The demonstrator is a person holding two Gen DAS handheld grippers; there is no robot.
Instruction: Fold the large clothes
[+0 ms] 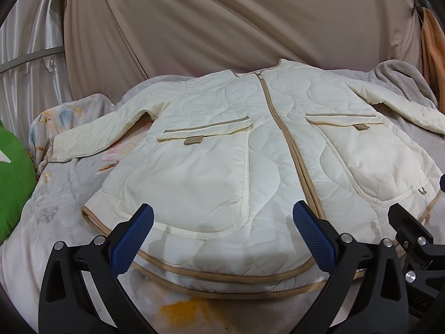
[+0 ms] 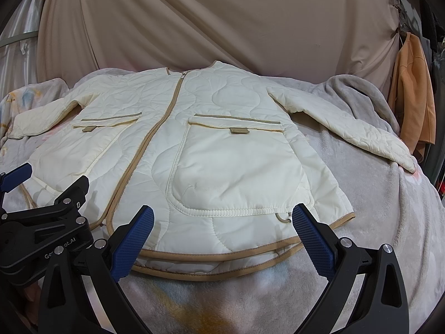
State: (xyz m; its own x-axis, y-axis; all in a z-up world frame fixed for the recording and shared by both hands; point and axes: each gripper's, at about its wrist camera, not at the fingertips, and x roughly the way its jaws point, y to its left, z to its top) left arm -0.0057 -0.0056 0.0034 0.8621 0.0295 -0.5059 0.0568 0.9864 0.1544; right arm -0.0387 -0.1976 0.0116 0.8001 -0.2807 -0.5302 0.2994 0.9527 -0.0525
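A cream quilted jacket with tan trim and a closed zip lies flat, front up, on a blanket-covered bed, collar at the far side, both sleeves spread outward. It also shows in the right wrist view. My left gripper is open and empty, hovering over the jacket's left hem. My right gripper is open and empty over the right hem, near the big pocket. The right gripper's body shows at the edge of the left wrist view; the left gripper's body shows in the right wrist view.
A pale printed fleece blanket covers the bed. A beige curtain hangs behind it. A green cushion lies at the left edge. An orange garment hangs at the right.
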